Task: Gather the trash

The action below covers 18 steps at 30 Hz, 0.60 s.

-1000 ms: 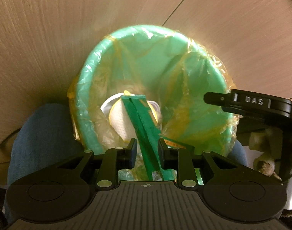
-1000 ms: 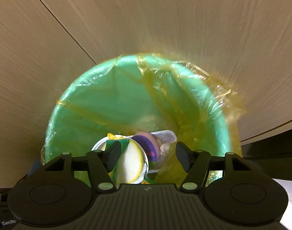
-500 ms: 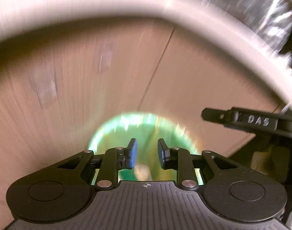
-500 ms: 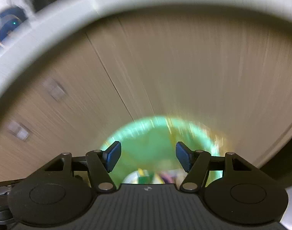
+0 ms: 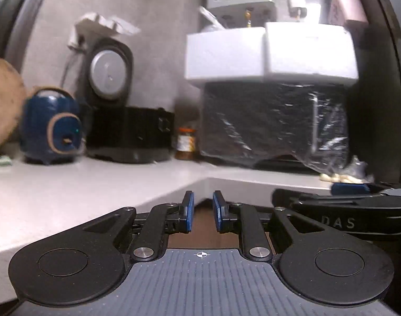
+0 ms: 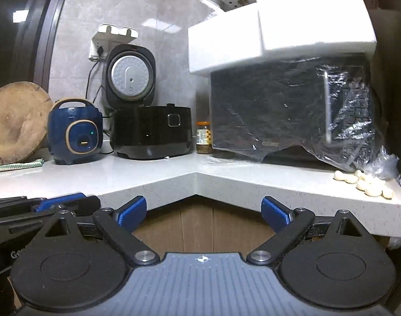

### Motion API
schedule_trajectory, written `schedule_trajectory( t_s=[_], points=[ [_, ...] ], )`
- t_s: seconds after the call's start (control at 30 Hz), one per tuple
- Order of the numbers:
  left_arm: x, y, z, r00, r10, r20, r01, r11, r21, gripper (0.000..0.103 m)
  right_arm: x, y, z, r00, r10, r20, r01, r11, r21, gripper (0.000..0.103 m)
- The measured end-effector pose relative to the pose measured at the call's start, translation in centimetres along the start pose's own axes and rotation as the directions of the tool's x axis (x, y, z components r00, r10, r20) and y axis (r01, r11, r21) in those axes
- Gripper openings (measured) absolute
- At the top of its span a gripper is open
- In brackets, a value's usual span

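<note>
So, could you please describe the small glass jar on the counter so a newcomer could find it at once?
Start at the inner corner of the white counter. There, the jar stands in the gap between the black rice cooker and the plastic-wrapped black oven. It is the only small item there: orange lid, yellowish label, dark contents.

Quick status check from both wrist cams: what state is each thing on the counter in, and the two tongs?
Left tongs: closing, nothing between them.
Right tongs: opening wide, empty.
Black rice cooker: lid raised.
Blue cooker: shut, green light on.
Jar: upright, capped.
Black oven: covered in clear plastic, white boxes on top.
Garlic cloves: loose on the counter.
Cutting board: leaning upright.
</note>
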<state>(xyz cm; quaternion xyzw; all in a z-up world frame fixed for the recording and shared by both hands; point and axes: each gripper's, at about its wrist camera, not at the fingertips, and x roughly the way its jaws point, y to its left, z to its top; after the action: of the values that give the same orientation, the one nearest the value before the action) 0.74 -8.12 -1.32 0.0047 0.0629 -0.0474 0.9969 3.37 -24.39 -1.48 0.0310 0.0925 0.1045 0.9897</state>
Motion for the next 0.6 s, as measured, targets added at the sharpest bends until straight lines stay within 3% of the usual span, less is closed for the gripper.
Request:
schedule_trajectory(
  t_s=[0.23,0.6],
  points=[
    [-0.3,-0.3,1.0,0.999,0.033,-0.032,-0.032,0.999,0.013,0.019,-0.8,0.1,-0.2,1.0,-0.003,0.016,0.002,0.999,0.038,0.096],
    [-0.7,0.0,-0.2,0.988,0.104,-0.115,-0.104,0.995,0.004,0.019,0.2,-0.2,-1.8,0.999,0.004,-0.039,-0.003,0.999,0.032,0.097]
  ],
)
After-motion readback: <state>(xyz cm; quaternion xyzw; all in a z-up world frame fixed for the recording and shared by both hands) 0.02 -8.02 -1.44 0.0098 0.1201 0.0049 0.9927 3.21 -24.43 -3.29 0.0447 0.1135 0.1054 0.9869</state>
